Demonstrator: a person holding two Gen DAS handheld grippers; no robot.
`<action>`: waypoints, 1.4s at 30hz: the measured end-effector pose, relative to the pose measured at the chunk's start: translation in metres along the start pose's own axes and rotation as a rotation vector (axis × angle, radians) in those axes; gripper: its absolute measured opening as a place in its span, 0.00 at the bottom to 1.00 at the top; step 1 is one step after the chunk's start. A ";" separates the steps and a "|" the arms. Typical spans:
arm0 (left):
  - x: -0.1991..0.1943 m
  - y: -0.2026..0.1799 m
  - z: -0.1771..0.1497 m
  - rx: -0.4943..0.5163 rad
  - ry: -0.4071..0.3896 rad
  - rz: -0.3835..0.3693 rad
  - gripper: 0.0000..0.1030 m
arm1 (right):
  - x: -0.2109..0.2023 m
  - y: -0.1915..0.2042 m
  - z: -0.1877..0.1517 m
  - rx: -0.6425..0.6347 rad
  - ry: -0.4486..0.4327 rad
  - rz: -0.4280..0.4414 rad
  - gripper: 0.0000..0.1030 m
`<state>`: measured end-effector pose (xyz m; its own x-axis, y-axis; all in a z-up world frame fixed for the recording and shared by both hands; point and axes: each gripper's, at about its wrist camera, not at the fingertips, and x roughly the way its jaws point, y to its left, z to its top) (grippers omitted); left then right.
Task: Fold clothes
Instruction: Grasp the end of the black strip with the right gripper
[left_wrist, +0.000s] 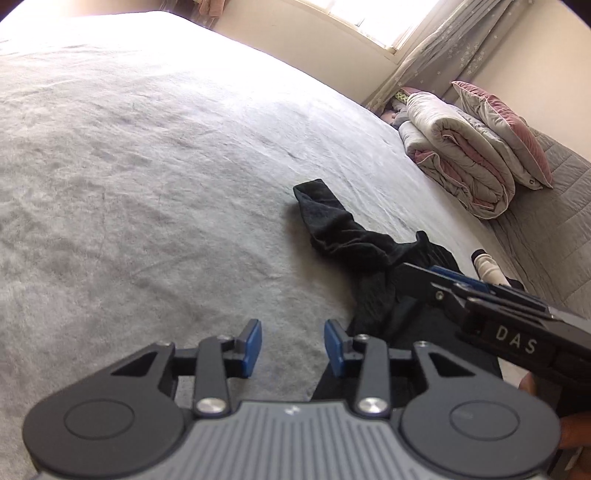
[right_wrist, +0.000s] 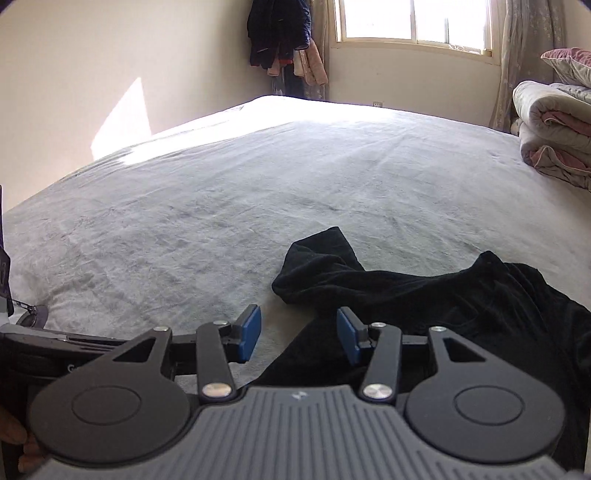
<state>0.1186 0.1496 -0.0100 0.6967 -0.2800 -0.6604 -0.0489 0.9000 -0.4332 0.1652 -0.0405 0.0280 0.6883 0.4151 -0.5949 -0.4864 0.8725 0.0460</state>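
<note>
**Black garment rumpled on the grey bed, both claws open beside it**

Black knit fabric, the garment (right_wrist: 424, 295), lay crumpled at the near edge of the grey bed (left_wrist: 147, 184), with one sleeve (left_wrist: 325, 210) thrown outward across the cover and the body bunched toward me. It was not lying flat, and no clean fold line showed in either view.

My left claw (left_wrist: 293, 347) stood with its blue pads apart and nothing between them, hovering over bare cover just beside the garment's edge. My right claw (right_wrist: 299, 334) was likewise spread wide and empty, its right pad over the dark cloth and its left pad over the bed. In the left wrist view the right claw reached in from the side above the bunched fabric.

As I judged it, good work here depended on taking a single layer at a hem or shoulder seam, not a wad of cloth, and on both claws pulling apart evenly so the body spread flat before any fold. The soft, dark knit hid its edges, so I would have looked for the sleeve's cuff as a landmark. A rolled quilt (left_wrist: 461, 155) and pillow (left_wrist: 506, 129) lay well apart from it.
</note>
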 end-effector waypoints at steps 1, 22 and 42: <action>0.003 0.001 0.000 0.012 -0.001 0.023 0.37 | 0.009 0.001 0.002 -0.025 0.007 -0.003 0.49; 0.007 0.007 0.000 0.057 -0.095 -0.056 0.62 | 0.057 -0.045 0.042 -0.209 -0.055 -0.125 0.04; 0.013 0.010 -0.001 0.053 -0.080 -0.065 0.61 | 0.136 -0.117 0.040 -0.070 0.109 -0.378 0.06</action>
<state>0.1267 0.1544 -0.0233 0.7525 -0.3128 -0.5796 0.0347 0.8976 -0.4394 0.3372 -0.0753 -0.0261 0.7665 0.0346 -0.6413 -0.2475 0.9373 -0.2452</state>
